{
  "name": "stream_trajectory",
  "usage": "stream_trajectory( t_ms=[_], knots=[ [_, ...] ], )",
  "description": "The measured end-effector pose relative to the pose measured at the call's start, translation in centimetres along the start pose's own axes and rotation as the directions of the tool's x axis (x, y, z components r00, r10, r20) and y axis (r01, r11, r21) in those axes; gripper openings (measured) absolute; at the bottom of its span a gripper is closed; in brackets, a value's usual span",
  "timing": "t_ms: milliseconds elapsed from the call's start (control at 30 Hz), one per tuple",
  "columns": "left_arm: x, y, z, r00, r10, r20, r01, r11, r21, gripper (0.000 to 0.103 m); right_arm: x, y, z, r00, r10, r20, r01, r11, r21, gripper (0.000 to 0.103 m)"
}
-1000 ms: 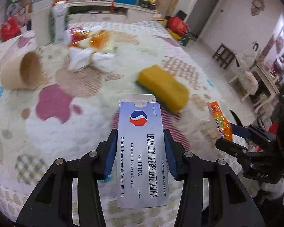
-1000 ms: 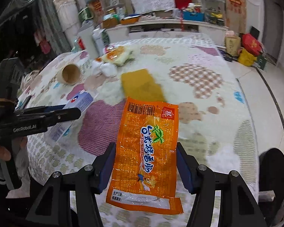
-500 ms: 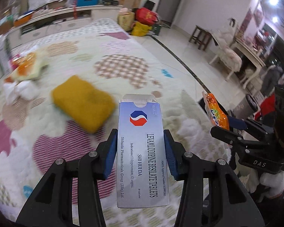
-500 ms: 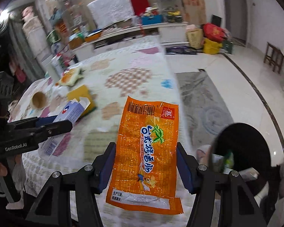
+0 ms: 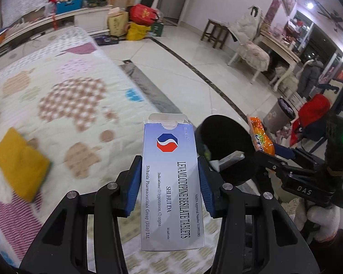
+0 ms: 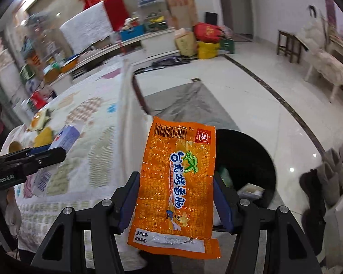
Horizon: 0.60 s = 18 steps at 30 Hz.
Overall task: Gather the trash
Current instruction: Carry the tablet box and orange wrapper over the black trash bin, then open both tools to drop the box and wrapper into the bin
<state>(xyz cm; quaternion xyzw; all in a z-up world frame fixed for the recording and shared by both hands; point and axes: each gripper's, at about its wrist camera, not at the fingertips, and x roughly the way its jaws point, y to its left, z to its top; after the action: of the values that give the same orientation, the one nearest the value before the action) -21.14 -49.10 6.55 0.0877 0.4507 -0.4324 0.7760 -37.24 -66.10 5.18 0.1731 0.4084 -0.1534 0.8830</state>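
My left gripper (image 5: 169,173) is shut on a pale blue tablet box (image 5: 171,182), its top flap open, held past the edge of the patterned table (image 5: 68,96). My right gripper (image 6: 176,187) is shut on an orange snack wrapper (image 6: 178,182). A round black trash bin (image 6: 251,159) stands on the floor just right of and beyond the wrapper, with some trash showing inside. In the left wrist view the black trash bin (image 5: 226,146) lies just right of the box, and the right gripper with the orange snack wrapper (image 5: 260,137) hovers at its far rim. The tablet box (image 6: 64,137) shows at left in the right wrist view.
A yellow sponge (image 5: 20,162) lies on the table to the left. A paper cup (image 6: 14,146) and a wrapped snack (image 6: 37,121) stay on the table's far part. A grey bin (image 5: 279,116), chairs (image 5: 249,50) and bags (image 5: 141,20) stand on the tiled floor.
Both grippers swung right, off the table towards the floor, each keeping its grip. The black bin has come into view; the sponge and cup slid left.
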Motion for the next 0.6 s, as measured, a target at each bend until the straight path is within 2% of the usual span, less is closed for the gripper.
stream_trajectory(
  t_ms=[333,600],
  knots=[
    [4.1,-4.8,2.3,0.998,-0.057,-0.032,0.059,0.997,0.052,0.045,0.4,-4.9,-0.4,0.999,-0.051,-0.018,0.053,0.996,0.071,0.060],
    [7.2,-8.2,3.5,0.987,-0.149,-0.068,0.154,0.986,0.071,0.045,1.0,-8.1,-0.6,0.996,-0.083,-0.022,0.085,0.987,0.135,0.060]
  ],
)
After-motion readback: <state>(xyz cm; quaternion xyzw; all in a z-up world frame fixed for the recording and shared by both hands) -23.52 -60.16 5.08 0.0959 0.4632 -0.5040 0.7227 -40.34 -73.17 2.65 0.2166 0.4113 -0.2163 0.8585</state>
